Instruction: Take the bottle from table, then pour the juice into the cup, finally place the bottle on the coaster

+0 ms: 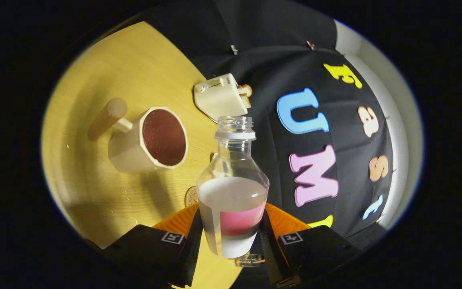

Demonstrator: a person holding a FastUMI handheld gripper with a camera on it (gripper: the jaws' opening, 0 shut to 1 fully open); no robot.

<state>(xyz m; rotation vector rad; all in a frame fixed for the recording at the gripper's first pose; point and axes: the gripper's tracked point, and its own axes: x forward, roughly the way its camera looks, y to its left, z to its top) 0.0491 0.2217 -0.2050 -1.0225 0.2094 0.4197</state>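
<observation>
The clear, uncapped plastic bottle point(233, 188) of whitish juice is clamped between both fingers of the gripper point(231, 237) and carried tilted over the wooden table point(94, 200), so pouring seems at hand: its mouth must be swung over the cream cup point(150, 140) with the dark red inside.

A cream toaster point(219, 97) with toast point(246, 93) in its slot stands at the far edge of a pale wooden surface point(126, 68), against black cloth.
</observation>
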